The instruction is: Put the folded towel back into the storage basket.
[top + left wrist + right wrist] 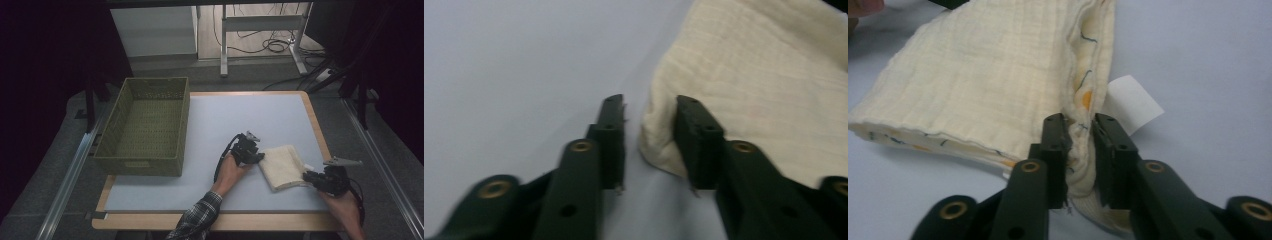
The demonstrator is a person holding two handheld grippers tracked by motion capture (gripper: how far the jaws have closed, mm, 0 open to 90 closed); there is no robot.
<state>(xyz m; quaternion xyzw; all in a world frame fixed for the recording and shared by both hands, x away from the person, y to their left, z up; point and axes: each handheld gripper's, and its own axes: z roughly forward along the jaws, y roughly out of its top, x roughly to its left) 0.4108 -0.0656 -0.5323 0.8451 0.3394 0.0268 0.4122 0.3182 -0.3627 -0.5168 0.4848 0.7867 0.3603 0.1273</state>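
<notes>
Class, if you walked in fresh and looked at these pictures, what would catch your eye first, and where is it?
The folded cream muslin cloth on the pale table, right of centre, pinched at its near corner by the right gripper. The left gripper straddles its opposite corner, not yet pressing. A woven green basket sits far left.

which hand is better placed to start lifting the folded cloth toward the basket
Right, probably. The right gripper is already pinched on the folded cloth at its edge by the white tag. The left gripper only straddles a corner, a gap showing beside one jaw. The basket sits left.
</notes>
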